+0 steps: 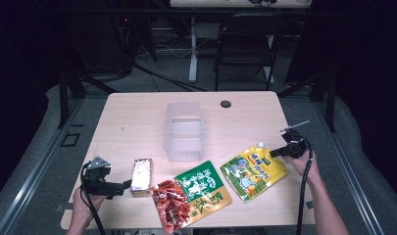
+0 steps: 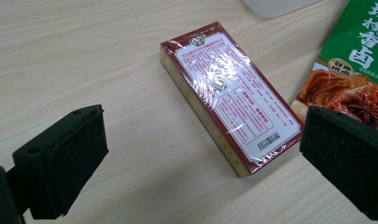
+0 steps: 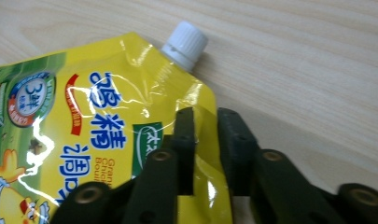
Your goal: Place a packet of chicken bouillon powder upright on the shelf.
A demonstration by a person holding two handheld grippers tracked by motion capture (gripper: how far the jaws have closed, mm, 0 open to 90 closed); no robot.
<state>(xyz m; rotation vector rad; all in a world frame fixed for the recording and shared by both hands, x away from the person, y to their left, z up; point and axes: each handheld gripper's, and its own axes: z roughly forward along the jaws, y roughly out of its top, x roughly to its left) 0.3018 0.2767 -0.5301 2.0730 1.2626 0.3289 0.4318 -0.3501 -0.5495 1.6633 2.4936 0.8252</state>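
The left gripper (image 1: 121, 186) has its jaws spread wide apart, with nothing between them, and sits just to the near-left of the small red-and-white box (image 2: 228, 95), which lies flat on the wooden table (image 1: 137, 117). In the left gripper view that box lies between and beyond the two black pads (image 2: 65, 163), not touching either. The right gripper (image 3: 206, 144) has its jaws pressed together on the upper edge of the yellow spouted pouch (image 1: 253, 171), just below its white screw cap (image 3: 185, 44). Taking the clear plastic container (image 1: 185, 131) as the landmark: the box lies near-left of it, the yellow pouch near-right, and the green snack bag (image 1: 203, 188) directly in front.
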